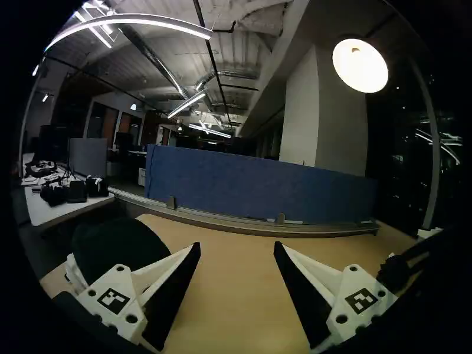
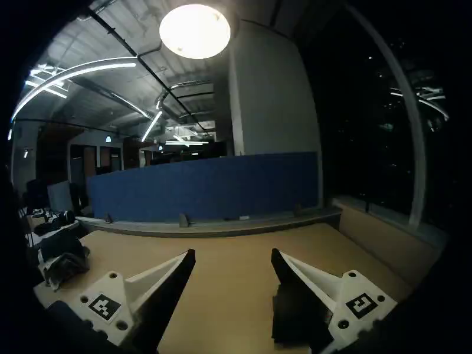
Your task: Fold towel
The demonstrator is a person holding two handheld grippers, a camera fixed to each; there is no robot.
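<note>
As left gripper [image 1: 236,245] and right gripper [image 2: 232,252] gape, tan desk [image 1: 236,307] beneath.

Plain tan worktop [image 1: 236,283]. Deep blue partition [image 1: 259,189] at 12 o'clock. On left gripper [image 1: 236,245] and right gripper [image 2: 232,252], fingers [image 1: 171,277] white with black inner faces, black-and-white square markers. Warm white lamp [image 2: 194,30] in right gripper view.

No readable text — coded squares only.
</note>
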